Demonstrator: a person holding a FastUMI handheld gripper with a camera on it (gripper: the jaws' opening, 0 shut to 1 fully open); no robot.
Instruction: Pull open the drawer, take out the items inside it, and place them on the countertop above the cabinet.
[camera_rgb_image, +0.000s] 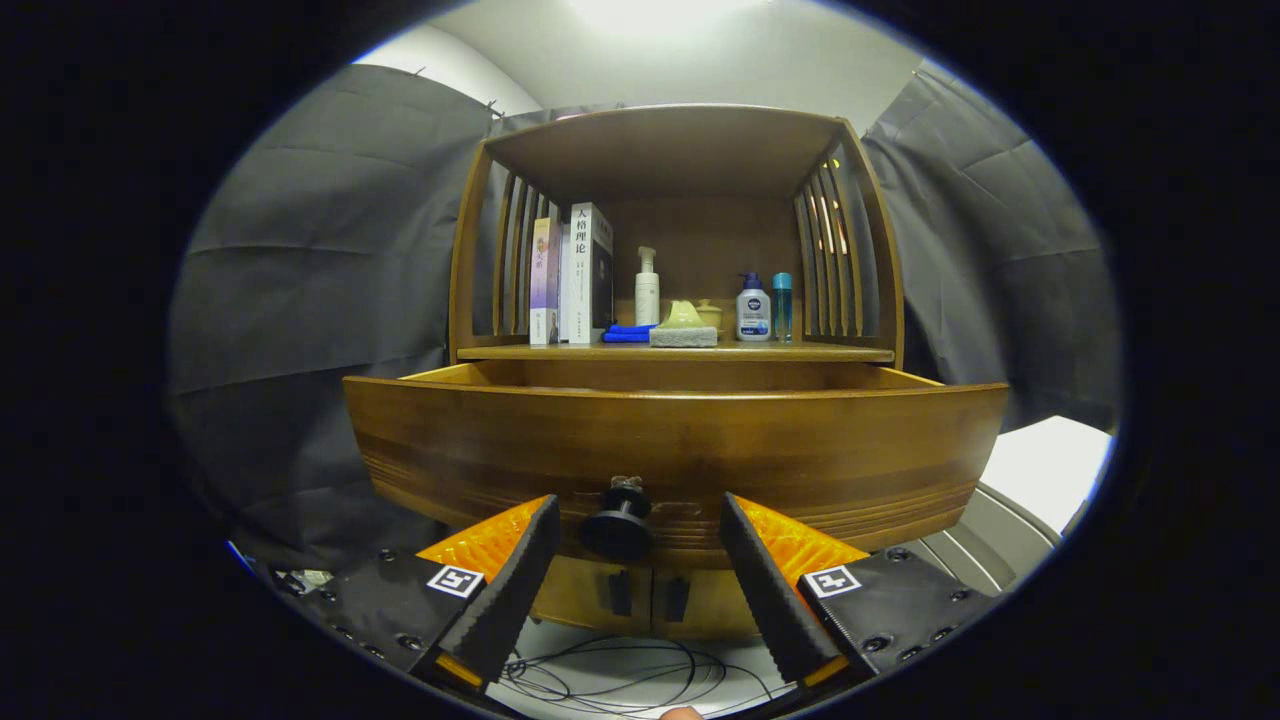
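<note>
**Drawer pulled out, tool spread either side of its knob**

Gripper view: the tool (635, 530) faces the front of a wooden cabinet (675, 250), its two fingers (510, 580) standing well apart. Between them sits the dark round knob (620, 525) of the drawer (675, 450); neither finger touches it, and a gap shows on both sides. The drawer is drawn out toward the tool, its broad front panel just ahead of the fingertips and its open top edge showing below the counter (675, 352). What lies inside the drawer is hidden behind the front panel.

On the counter above the drawer, under the cabinet's roof, several books (572, 275) stand upright at the left. Right of them is a white pump bottle (647, 287), then a folded blue cloth (628, 333) and a grey sponge (683, 336) lying near the front edge, with a yellow-green item on the sponge. Further right stand a white-and-blue bottle (753, 310) and, just beside it, a slim teal bottle (782, 306). Below the drawer, loose dark cables (620, 670) lie on the floor between the fingers.
</note>
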